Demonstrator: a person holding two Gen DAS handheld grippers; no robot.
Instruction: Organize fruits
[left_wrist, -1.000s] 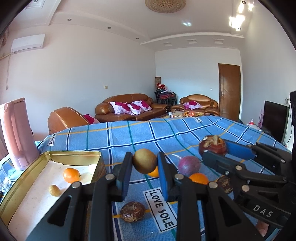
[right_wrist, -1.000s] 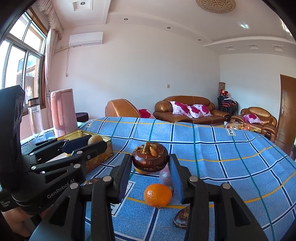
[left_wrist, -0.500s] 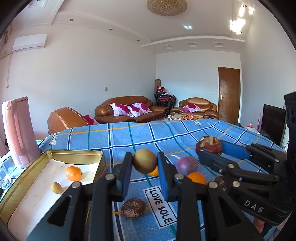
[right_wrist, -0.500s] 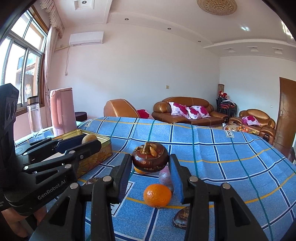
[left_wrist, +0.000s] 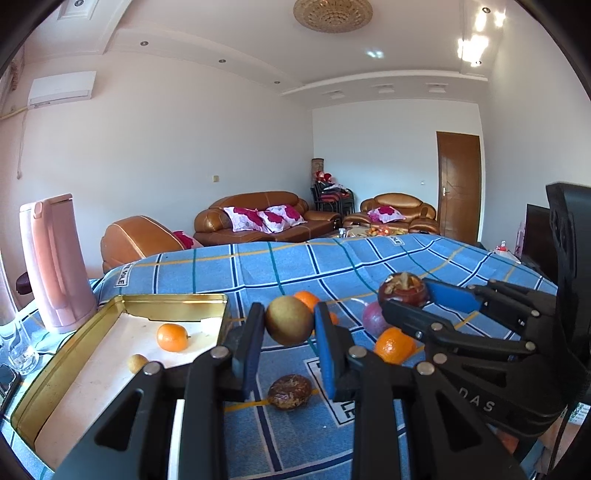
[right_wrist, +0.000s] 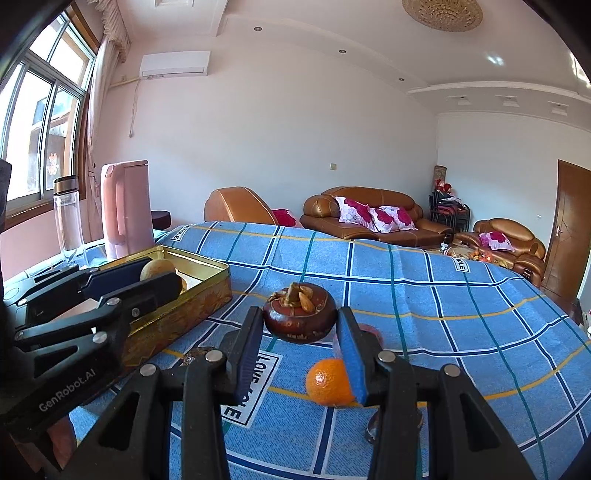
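Observation:
My left gripper (left_wrist: 289, 325) is shut on a round tan-brown fruit (left_wrist: 289, 320), held above the cloth just right of the gold tin tray (left_wrist: 173, 302). The tray holds an orange (left_wrist: 171, 336) and a small yellow fruit (left_wrist: 137, 362). My right gripper (right_wrist: 300, 325) is shut on a dark mangosteen (right_wrist: 300, 318), held above the blue checked cloth (right_wrist: 424, 295). It also shows in the left wrist view (left_wrist: 403, 293). Loose on the cloth lie oranges (left_wrist: 394, 345) (right_wrist: 330, 382), a purple fruit (left_wrist: 372, 314) and a brown wrinkled fruit (left_wrist: 289, 391).
A pink kettle (right_wrist: 125, 208) and a clear bottle (right_wrist: 68, 214) stand at the table's left edge behind the tray. Glasses (left_wrist: 18, 347) stand left of the tray. Sofas and a door are far behind.
Both grippers have shifted left towards the tray with their fruits still held. The tray and the kettle appear further right in both views.

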